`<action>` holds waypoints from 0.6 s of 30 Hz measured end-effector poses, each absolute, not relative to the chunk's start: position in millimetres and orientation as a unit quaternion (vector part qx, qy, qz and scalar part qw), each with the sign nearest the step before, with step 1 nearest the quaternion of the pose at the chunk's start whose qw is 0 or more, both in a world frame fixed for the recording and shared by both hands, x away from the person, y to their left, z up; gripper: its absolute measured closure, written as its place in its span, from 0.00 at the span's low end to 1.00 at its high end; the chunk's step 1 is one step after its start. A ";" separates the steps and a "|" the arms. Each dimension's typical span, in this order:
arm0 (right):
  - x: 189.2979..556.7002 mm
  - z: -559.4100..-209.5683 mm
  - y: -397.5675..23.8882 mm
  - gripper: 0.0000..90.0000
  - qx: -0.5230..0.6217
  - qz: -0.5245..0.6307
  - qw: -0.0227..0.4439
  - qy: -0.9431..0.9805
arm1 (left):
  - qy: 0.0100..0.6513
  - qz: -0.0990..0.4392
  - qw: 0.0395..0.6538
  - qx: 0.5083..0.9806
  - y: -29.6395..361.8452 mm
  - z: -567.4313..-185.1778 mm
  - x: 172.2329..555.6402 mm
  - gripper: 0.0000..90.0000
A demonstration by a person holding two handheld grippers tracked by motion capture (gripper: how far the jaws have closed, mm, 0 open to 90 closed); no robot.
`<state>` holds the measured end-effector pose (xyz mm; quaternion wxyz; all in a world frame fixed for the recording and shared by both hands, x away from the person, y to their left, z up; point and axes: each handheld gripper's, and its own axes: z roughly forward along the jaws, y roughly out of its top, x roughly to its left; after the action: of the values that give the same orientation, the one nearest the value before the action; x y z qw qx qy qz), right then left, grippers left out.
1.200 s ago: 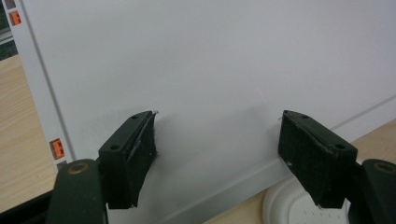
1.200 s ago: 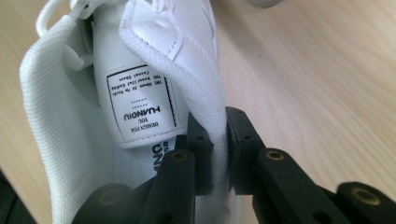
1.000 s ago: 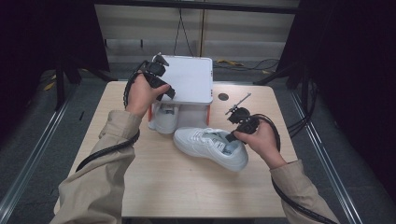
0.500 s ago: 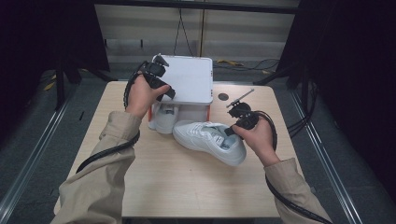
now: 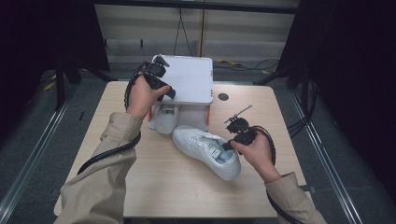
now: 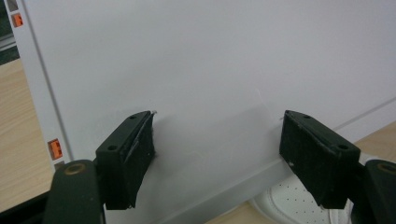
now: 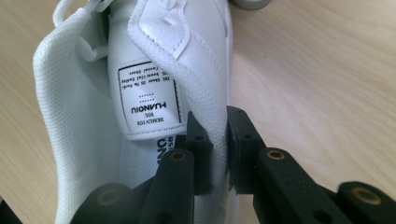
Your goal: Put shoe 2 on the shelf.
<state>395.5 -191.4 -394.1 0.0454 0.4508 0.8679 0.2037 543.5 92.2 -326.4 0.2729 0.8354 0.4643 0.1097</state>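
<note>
The right gripper (image 7: 217,140) is pinching the side wall of the white shoe (image 5: 208,150) at its collar — the jaws are nearly together with only the padded fabric between them, one inside the opening beside the tongue label and one outside. The shoe is lying on the table (image 5: 154,196) with its toe toward the shoebox (image 5: 189,79) and its heel toward the person. That thin pinch looks enough to drag or lift the shoe, but it will probably swing from one side, so the hand is best kept low and the shoe moved slowly, toe first. Farther off, the left gripper (image 6: 217,154) is resting against the white lid of the shoebox with its jaws standing wide apart, closed on nothing — the lid is being propped up rather than gripped. Under the lid a second shoe (image 5: 163,119) is already sitting in the box. Judging from this, the lid needs holding high and steady, so the first shoe clears the box's edge and slides in beside its mate.
</note>
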 end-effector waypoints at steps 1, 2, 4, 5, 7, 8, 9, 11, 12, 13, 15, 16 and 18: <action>394.0 -395.7 -190.1 0.88 0.450 0.201 0.036 0.869 | 0.465 0.111 0.273 0.835 92.3 -326.5 543.3 0.29; 390.2 -399.8 -187.8 0.86 0.445 0.201 0.023 0.872 | 0.464 0.112 0.275 0.835 92.6 -326.7 543.0 0.29; 388.5 -401.3 -186.1 0.85 0.438 0.195 0.021 0.877 | 0.464 0.112 0.275 0.835 92.7 -326.7 542.9 0.29; 386.0 -403.6 -183.8 0.83 0.430 0.188 0.016 0.883 | 0.464 0.113 0.275 0.835 92.6 -326.8 542.6 0.29; 380.4 -410.1 -183.1 0.77 0.422 0.176 0.006 0.890 | 0.465 0.113 0.276 0.834 92.6 -326.9 542.4 0.29; 380.4 -410.1 -183.1 0.77 0.422 0.176 0.006 0.890 | 0.464 0.113 0.274 0.835 92.8 -326.7 542.4 0.29; 379.0 -409.7 -187.1 0.73 0.422 0.186 -0.001 0.887 | 0.466 0.114 0.276 0.833 92.2 -326.9 542.2 0.29; 378.6 -407.7 -188.9 0.73 0.421 0.193 0.000 0.886 | 0.465 0.113 0.274 0.834 92.3 -326.7 542.3 0.29; 377.1 -395.2 -189.8 0.65 0.410 0.208 0.006 0.888 | 0.467 0.113 0.274 0.833 91.9 -326.7 542.4 0.29; 377.1 -391.7 -188.9 0.63 0.406 0.207 0.015 0.890 | 0.467 0.113 0.272 0.834 91.9 -326.3 542.5 0.29; 378.0 -384.5 -184.9 0.63 0.397 0.198 0.031 0.895 | 0.468 0.112 0.271 0.834 91.5 -326.2 542.6 0.29; 379.1 -383.1 -182.7 0.62 0.391 0.194 0.032 0.899 | 0.468 0.112 0.270 0.834 91.3 -326.1 542.5 0.29; 384.2 -381.7 -175.4 0.60 0.383 0.190 0.031 0.904 | 0.468 0.112 0.272 0.833 91.6 -326.3 542.4 0.29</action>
<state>384.2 -175.4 -381.7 0.0313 0.3828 0.9036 0.1897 542.4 91.6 -326.3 0.2715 0.8334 0.4681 0.1125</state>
